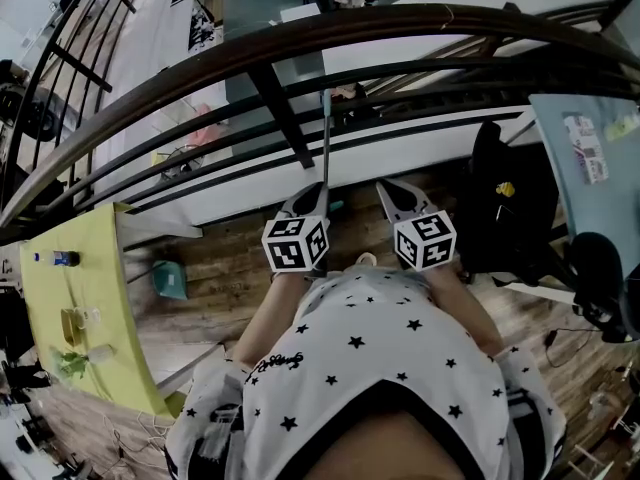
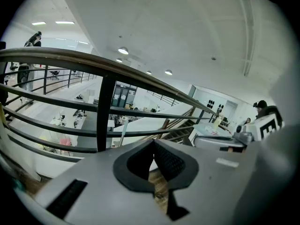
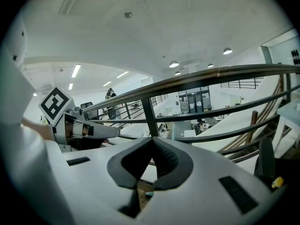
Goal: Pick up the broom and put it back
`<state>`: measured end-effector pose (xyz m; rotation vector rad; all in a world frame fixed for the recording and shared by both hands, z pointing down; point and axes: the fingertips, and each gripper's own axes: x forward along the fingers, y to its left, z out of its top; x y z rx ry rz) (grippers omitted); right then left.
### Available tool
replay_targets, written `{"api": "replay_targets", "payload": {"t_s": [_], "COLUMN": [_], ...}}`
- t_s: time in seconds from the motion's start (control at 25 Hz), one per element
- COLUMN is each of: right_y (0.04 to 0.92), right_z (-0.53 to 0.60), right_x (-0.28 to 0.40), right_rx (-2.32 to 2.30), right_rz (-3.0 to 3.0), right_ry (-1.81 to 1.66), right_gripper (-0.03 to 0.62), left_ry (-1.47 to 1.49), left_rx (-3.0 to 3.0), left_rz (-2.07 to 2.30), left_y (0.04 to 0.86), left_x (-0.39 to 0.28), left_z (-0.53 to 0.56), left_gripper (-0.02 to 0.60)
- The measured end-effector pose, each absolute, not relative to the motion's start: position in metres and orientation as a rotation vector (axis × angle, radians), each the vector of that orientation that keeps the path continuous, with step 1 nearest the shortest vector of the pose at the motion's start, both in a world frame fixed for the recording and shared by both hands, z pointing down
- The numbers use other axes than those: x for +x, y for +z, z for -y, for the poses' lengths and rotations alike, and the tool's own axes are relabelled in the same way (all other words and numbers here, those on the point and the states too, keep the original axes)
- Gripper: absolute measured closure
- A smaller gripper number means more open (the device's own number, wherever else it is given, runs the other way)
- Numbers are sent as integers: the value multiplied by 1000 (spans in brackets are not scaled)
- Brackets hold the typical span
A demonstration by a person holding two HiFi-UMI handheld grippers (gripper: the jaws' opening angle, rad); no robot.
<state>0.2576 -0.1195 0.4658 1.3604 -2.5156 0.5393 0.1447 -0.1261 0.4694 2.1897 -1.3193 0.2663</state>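
Note:
The broom shows only as a thin grey handle (image 1: 325, 138) standing upright against the dark railing (image 1: 270, 93). Its head is hidden behind my grippers. My left gripper (image 1: 318, 192) points at the foot of that handle with its jaws shut and nothing between them. In the left gripper view the handle (image 2: 123, 134) stands just left of and beyond the left gripper (image 2: 153, 142), apart from the pads. My right gripper (image 1: 386, 190) hangs beside it to the right. In its own view the right gripper (image 3: 152, 140) is shut and empty, with the left gripper (image 3: 79, 128) at its left.
The railing (image 2: 105, 111) of curved dark bars crosses right in front, with a drop to a lower floor behind it. A teal dustpan (image 1: 170, 280) lies on the wooden floor beside a yellow-green table (image 1: 95, 298). A black chair (image 1: 505, 208) stands at the right.

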Motion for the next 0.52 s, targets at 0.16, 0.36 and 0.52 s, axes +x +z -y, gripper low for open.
{"api": "replay_targets", "payload": {"t_s": [0.16,0.36,0.52], "right_y": [466,467,468], "right_z": [120,120,121], "right_x": [254,252,251], "right_rx": [1354,1346,1352], "right_rz": [2509,2505,2503], "right_ry": [539,540,558], "right_gripper": [601,600,600], "left_ry": [268,269,267], "left_rx": [2189,2192,2195], "left_rz": [1320,1317,1310], "left_y": [469,470,471], "left_x": [142,141,141], "left_z": [127,128,130], "left_gripper": [569,569,569]}}
